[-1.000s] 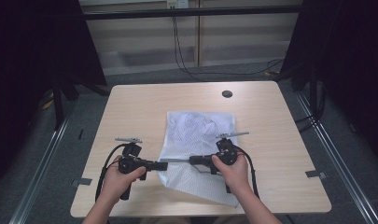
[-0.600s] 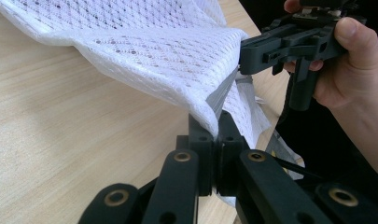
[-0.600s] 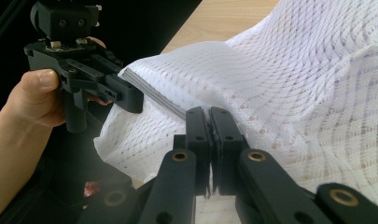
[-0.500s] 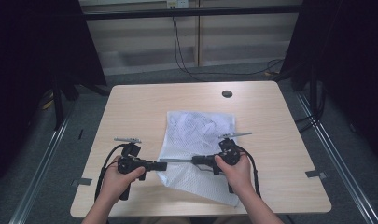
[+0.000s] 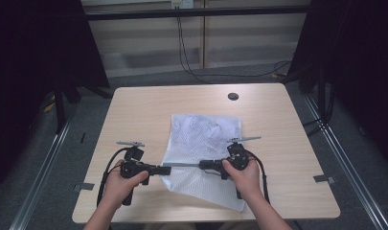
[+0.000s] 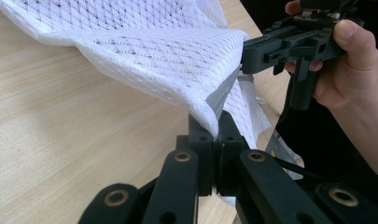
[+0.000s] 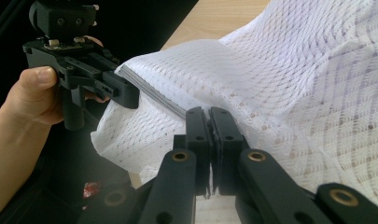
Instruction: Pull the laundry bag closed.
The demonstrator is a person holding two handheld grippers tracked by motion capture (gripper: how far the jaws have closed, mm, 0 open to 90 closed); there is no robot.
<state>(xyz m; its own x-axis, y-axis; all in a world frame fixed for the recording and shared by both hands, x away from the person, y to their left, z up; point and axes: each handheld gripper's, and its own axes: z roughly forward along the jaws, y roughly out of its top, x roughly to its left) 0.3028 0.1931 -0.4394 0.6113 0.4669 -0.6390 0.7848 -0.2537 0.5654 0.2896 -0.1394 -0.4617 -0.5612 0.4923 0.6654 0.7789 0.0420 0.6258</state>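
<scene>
Mesh bag held at near end by both grippers.
Bag is laid on tabletop, long axis running away from the person; grey zip edge is stretched crosswise between left gripper and right gripper, fingers of each clamped shut on it.

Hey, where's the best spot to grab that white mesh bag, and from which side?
Grip the white mesh bag along its grey band edge, coming in level from either end. That near edge is lifted off the table and stretched into a straight ridge, so fingers can likely close across it. The left gripper and right gripper are shut on it this way.
</scene>
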